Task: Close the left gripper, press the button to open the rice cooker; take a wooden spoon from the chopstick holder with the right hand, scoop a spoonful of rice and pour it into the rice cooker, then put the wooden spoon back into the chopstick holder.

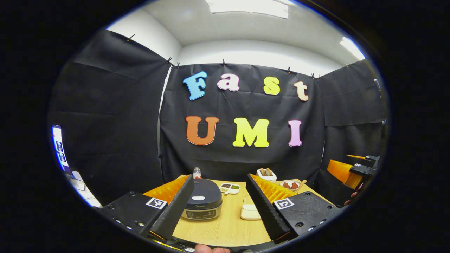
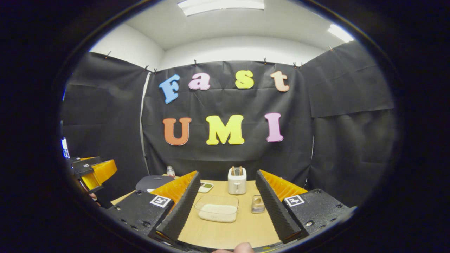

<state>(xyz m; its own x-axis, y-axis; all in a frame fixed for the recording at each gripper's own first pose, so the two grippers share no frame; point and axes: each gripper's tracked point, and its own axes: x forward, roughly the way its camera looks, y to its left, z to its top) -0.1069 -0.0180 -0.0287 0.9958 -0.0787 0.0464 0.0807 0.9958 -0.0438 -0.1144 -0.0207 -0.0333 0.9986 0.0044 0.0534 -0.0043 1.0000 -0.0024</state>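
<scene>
The rice cooker [image 1: 204, 201], dark lid down, stands on the wooden table [image 1: 225, 228] between the fingers of my left gripper [image 1: 219, 177], which is open and held short of it. Its lid [image 2: 154, 182] also peeks out behind a finger in the right gripper view. The white chopstick holder [image 2: 237, 181] with wooden handles stands at the back of the table, straight ahead of my open right gripper [image 2: 227, 174]. A clear tub of rice [image 2: 218, 209] lies between that gripper's fingers, nearer than the holder. The holder [image 1: 266, 174] and the tub [image 1: 249, 212] sit right of the cooker.
A divided dish of grains [image 1: 229, 188], a small bottle [image 1: 197, 173] and a plate of red pieces [image 1: 290, 185] sit toward the back. A small glass jar [image 2: 257, 204] stands right of the rice tub. Black cloth walls close in the booth.
</scene>
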